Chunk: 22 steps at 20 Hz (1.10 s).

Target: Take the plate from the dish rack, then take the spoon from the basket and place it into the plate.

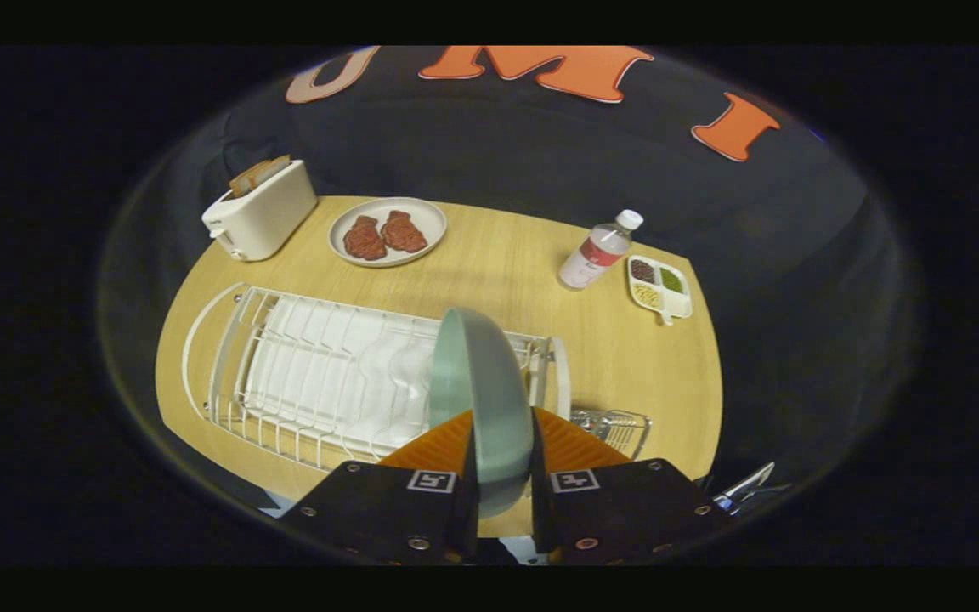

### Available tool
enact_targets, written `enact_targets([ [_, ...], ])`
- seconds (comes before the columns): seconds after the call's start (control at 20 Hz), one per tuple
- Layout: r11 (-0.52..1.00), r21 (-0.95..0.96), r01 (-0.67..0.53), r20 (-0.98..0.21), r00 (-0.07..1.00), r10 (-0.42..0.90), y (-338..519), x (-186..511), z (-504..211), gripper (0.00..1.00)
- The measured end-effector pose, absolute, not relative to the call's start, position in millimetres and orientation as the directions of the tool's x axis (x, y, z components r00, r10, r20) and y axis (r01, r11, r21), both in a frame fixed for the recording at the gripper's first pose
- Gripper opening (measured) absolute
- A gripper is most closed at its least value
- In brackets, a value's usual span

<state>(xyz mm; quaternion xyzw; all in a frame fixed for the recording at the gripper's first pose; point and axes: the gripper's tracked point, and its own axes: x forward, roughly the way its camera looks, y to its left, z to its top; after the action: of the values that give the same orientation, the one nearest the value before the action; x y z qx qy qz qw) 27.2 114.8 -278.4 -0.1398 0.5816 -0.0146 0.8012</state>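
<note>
Pale green, the plate (481,399) stands on edge, pinched between the two fingers of the gripper (502,442), which press on either face of it. It sits over the right end of the white wire dish rack (319,382), hiding that end. A small wire basket (617,427) lies just right of the fingers. Beyond the rack on the wooden table (506,272) are a white toaster (262,212), a plate of meat (387,231), a bottle (598,252) whose label is too small to read, and a divided dish (661,289).
</note>
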Motion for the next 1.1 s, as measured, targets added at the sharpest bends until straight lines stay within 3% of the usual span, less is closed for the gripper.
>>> enact_targets([
  [0.1,0.977,-0.182,-0.114,-0.942,0.306,-0.139,119,18,-271,0.22],
  [0.6,0.997,-0.007,-0.075,-0.948,0.318,0.017,97,-44,-236,0.22],
  [1.1,0.986,0.156,0.064,-0.955,0.266,0.133,59,-124,-245,0.22],
])
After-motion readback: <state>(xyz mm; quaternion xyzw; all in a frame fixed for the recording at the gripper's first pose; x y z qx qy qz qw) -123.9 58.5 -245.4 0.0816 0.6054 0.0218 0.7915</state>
